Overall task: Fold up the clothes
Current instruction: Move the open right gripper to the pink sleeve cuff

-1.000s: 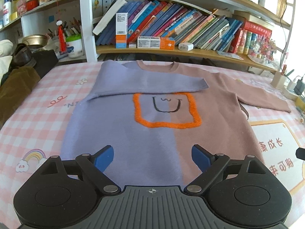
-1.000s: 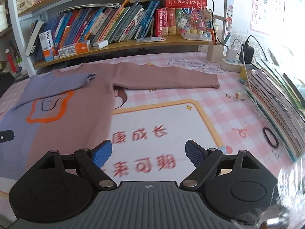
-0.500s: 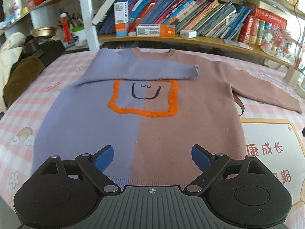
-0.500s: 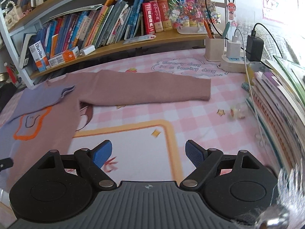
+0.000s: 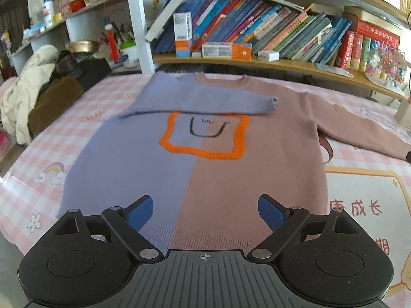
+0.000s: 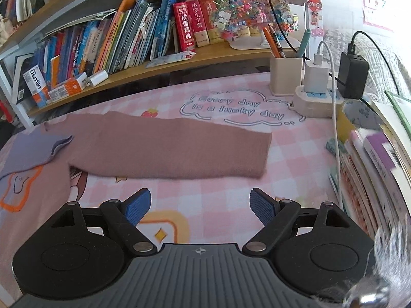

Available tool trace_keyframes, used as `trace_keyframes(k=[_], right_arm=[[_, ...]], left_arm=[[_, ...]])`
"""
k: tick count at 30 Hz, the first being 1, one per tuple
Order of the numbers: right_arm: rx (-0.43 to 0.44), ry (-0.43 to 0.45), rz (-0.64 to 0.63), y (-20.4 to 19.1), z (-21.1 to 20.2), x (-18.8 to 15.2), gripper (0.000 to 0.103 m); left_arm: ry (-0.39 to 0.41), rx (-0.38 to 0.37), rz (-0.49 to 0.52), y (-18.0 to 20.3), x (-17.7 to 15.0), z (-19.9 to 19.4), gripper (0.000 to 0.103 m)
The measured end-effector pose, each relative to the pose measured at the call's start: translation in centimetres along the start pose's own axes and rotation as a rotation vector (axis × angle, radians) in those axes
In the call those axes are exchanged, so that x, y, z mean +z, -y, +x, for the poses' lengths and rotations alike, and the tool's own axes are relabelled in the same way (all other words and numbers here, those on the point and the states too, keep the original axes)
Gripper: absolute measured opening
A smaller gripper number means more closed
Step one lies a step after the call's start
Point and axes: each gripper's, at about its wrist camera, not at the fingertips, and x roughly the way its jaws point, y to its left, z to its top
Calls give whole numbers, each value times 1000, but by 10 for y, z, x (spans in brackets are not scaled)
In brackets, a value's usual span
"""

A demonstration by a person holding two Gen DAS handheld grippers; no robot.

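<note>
Your left gripper [image 5: 205,211] hangs over the near hem of the sweater [image 5: 231,159], which lies flat on the desk [image 5: 38,159] with its collar toward the bookshelf [image 5: 257,63]. The jaws are spread wide and hold nothing. The purple sleeve [image 5: 205,101] is folded across the chest, above the orange square. Your right gripper [image 6: 199,206] is also released, empty, above the pink cloth just in front of the brown sleeve [image 6: 174,148]. This sleeve lies stretched out to the right, its cuff near the book stack [image 6: 372,169]. Both grippers look level, pointing toward the shelf.
</note>
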Motion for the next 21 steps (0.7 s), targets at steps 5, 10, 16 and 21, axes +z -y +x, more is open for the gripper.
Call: trace_keyframes(k=[5, 10, 16, 21], right_arm=[[8, -17, 5, 8, 12, 10, 83], [16, -31, 9, 12, 18, 12, 83], [31, -43, 22, 16, 24, 14, 83], [26, -56, 33, 18, 30, 17, 80]], left_arm=[[24, 26, 6, 7, -2, -3, 91], [33, 22, 20, 15, -4, -3, 91], [41, 2, 45, 23, -3, -4, 91], [26, -33, 39, 24, -5, 0, 91]])
